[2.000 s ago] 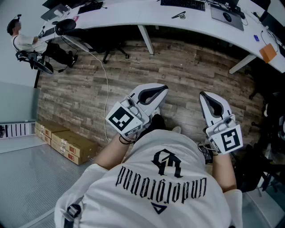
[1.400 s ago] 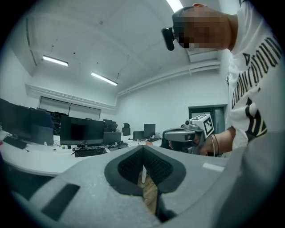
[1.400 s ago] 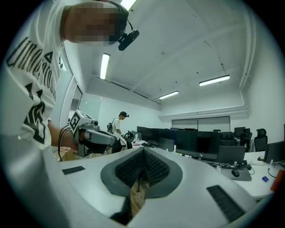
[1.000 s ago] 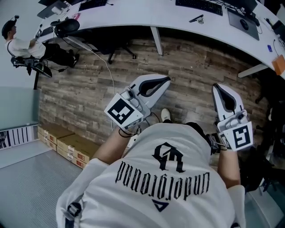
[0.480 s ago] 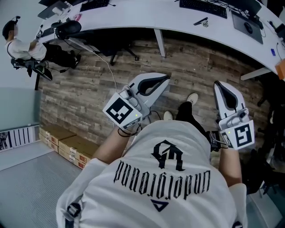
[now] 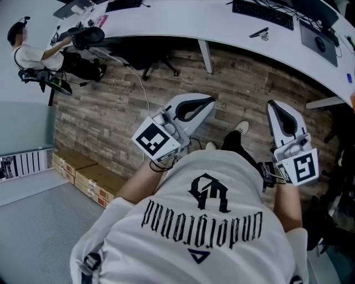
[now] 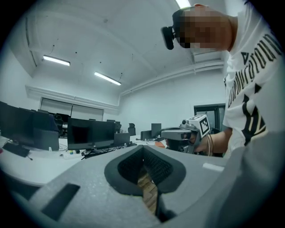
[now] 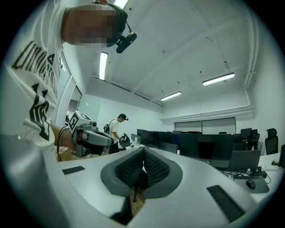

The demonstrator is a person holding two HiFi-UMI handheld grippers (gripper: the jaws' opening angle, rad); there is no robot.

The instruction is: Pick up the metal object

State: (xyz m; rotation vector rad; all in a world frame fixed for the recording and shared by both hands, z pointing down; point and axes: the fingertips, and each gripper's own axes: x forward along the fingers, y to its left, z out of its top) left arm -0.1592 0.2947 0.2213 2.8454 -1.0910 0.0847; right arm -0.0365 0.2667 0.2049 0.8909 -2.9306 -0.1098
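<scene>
Left tongs [image 7: 143, 147] are closed, ribbed pads meeting at the tip with nothing between them, only a sliver of wooden floor [image 6: 111, 116] showing through the gap behind. Right tongs [image 8: 143, 150] are the same, pressed together and empty. Both are held level in front of the white shirt [image 6: 205, 222], side by side and well apart, just as they were a second ago, each marker cube [image 6: 154, 140] close to the wrist. Out beyond them the picture has shifted. The curved white table [image 6: 183, 16] has slid lower and to the right across the top of the head view, and the keyboard [image 6: 263, 14] has moved right with it. The metal object [image 6: 259, 34], a small piece too tiny to read further, lies on that table just below the keyboard's left end, upper right of the frame. It sits lower in the frame than half a second ago and is far from both tongs. A shoe [image 6: 242, 127] now shows between the tongs, where a second back it sat lower and further left. The cardboard boxes [image 6: 91, 180] hold the lower left, and another person [image 6: 30, 52] is in the upper left corner.
</scene>
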